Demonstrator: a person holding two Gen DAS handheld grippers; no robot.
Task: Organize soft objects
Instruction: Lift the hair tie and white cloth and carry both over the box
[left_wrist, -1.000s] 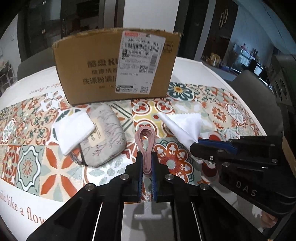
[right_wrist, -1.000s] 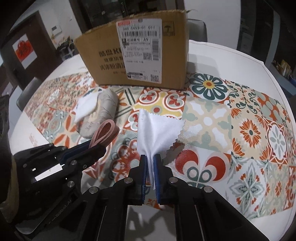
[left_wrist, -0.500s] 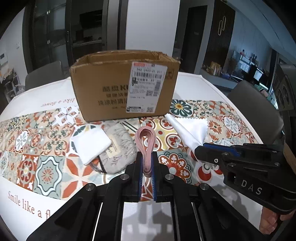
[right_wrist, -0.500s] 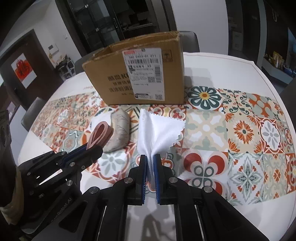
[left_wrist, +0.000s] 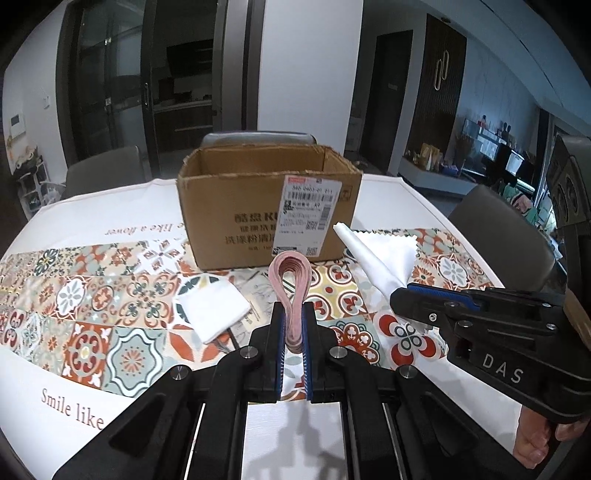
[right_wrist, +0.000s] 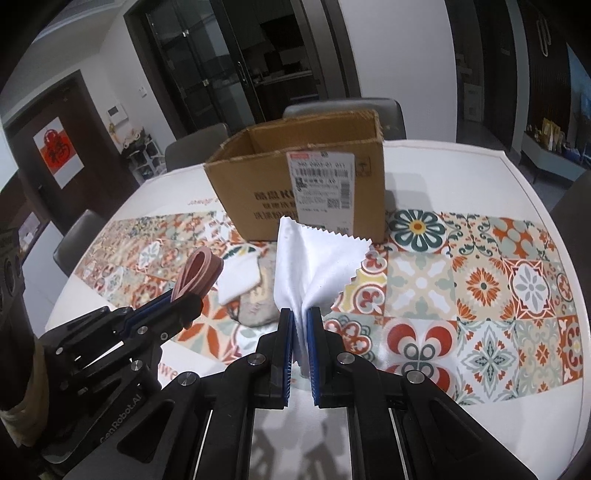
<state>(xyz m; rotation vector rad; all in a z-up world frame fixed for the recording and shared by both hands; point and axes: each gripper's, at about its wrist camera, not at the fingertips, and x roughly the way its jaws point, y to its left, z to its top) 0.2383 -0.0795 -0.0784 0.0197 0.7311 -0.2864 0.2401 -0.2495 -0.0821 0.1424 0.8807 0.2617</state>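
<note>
Left claw (left_wrist: 293, 325): clamped on a looped pink band (left_wrist: 291, 284), which stands up out of the pads clear of the table (left_wrist: 413, 201). The band's lower end is hidden between the pads. Right claw (right_wrist: 300, 328): clamped on a white cloth (right_wrist: 314, 258) with a zigzag edge, which fans upward from the pads; its gathered end is hidden inside the grip. Both items hang in the air in front of the box (left_wrist: 236, 206), nearer the table's near edge than the box is.

The box stands open-topped towards the far edge, on the patterned cover (right_wrist: 480, 280). Only the upper inner walls show; its floor is hidden by the front wall. A shipping label (right_wrist: 320, 188) covers part of the print on the front.

Between box and claws, a folded white pad (left_wrist: 212, 308) lies on a grey pouch (right_wrist: 258, 302). The pouch is largely masked by the pad, the band and the cloth, so its outline is unclear.

In the left view, the right claw's body blocks the table's right near corner; a hand (left_wrist: 535, 439) is cut off at the frame edge.

The cover to the right of the box is bare out to the table's right edge. Chairs (right_wrist: 343, 107) stand close behind the far edge.
</note>
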